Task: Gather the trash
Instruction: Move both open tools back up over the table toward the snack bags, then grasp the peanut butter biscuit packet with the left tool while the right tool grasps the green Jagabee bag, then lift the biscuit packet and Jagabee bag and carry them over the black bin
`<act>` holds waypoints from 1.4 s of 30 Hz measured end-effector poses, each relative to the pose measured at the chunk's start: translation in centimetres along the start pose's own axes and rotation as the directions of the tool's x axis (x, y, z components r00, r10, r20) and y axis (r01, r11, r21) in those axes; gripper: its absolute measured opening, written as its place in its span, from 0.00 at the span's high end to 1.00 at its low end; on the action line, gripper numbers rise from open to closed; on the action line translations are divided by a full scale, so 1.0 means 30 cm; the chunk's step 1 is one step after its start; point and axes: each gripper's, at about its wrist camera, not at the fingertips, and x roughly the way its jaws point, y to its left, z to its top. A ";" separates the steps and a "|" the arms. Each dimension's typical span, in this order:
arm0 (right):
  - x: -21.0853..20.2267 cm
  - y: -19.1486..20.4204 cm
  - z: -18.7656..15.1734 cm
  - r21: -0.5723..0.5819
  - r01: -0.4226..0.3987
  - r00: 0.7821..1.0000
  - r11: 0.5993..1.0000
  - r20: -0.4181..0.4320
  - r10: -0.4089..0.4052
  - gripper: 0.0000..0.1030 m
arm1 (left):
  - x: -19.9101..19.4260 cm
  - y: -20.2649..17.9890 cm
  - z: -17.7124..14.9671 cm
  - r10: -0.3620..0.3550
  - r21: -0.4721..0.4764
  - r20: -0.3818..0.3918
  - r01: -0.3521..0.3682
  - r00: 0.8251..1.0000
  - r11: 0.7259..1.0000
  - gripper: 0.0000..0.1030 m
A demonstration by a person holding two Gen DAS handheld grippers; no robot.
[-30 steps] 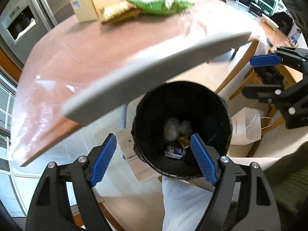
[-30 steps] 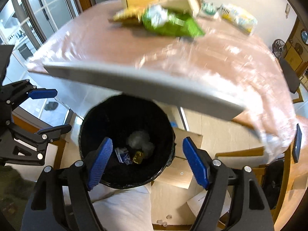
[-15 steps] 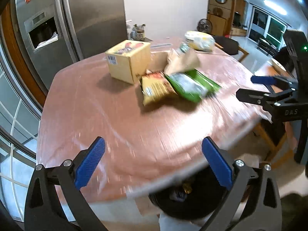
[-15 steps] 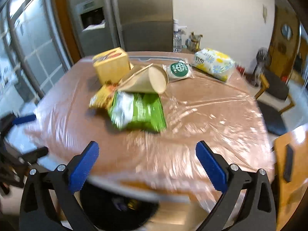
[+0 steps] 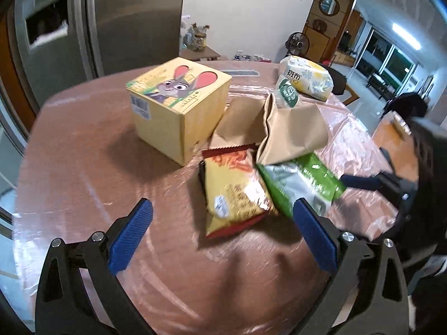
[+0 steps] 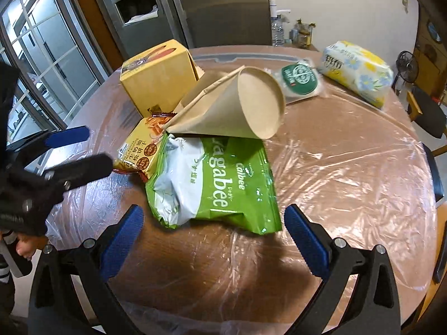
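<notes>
On the film-covered table [image 6: 349, 167] lie a yellow snack bag [image 5: 234, 192], a green Jagabee bag [image 6: 215, 184] and a brown paper bag [image 6: 232, 106] rolled into a cone across both. My left gripper [image 5: 220, 209] hangs open over the near end of the yellow bag [image 6: 139, 150], holding nothing. My right gripper [image 6: 213, 213] stands open just short of the green bag [image 5: 301, 184], also empty. Each gripper shows in the other's view: the left gripper [image 6: 97, 148] at the left edge, and one blue finger [image 5: 360, 182] of the right at the right edge.
A yellow cartoon box [image 5: 178, 106] stands behind the bags. A round green-labelled pack [image 6: 300, 79] and a tissue pack [image 6: 357, 69] lie at the far right. A steel fridge [image 6: 218, 8] is beyond the table, dark chairs [image 6: 427, 111] to its right.
Both grippers came up from over the black bin beside the table to above the tabletop, and their jaws spread wider. The bin has dropped out of view.
</notes>
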 end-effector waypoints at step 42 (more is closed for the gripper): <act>0.052 -0.059 0.065 0.013 0.004 1.000 1.000 -0.022 -0.004 0.31 | 0.172 -0.031 0.054 0.078 0.144 -0.098 -0.064 0.992 0.987 0.44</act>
